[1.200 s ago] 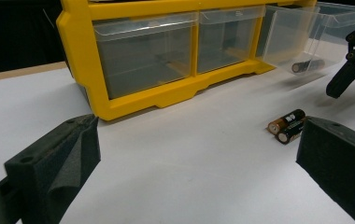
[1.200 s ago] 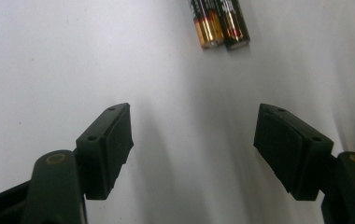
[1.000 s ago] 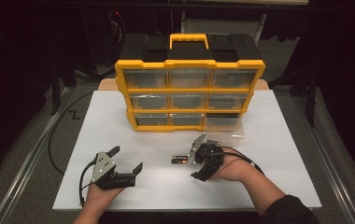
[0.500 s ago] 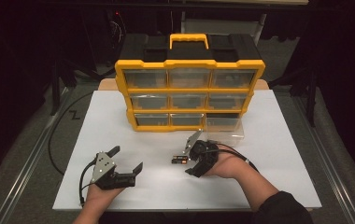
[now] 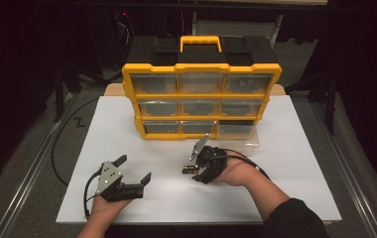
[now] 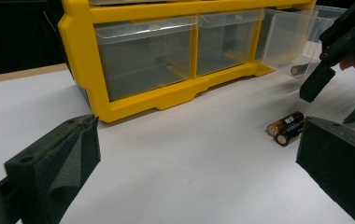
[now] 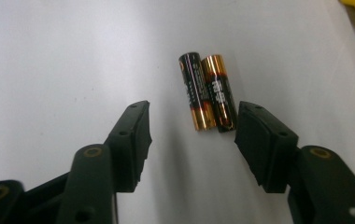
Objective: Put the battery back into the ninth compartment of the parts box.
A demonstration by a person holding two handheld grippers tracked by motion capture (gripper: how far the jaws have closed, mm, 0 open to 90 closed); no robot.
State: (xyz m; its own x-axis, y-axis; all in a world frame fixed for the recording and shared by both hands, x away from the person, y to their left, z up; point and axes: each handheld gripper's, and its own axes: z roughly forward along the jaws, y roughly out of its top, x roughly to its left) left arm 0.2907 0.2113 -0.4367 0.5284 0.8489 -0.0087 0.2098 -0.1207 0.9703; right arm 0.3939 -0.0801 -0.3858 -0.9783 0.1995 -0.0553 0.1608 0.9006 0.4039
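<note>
Change since earlier frame: right gripper [image 5: 202, 167] had shifted toward 9 o'clock, closing on the batteries [image 5: 189, 169].
Batteries: two lay side by side on the desk [image 5: 285, 163], at 6 o'clock of the yellow organizer [image 5: 201, 101].
Right fingers: spread, straddling the pair, touching neither.
Left gripper [image 5: 136, 174]: fingers spread, resting idle.
Advice: lower further, centre one cell, then pinch.
</note>
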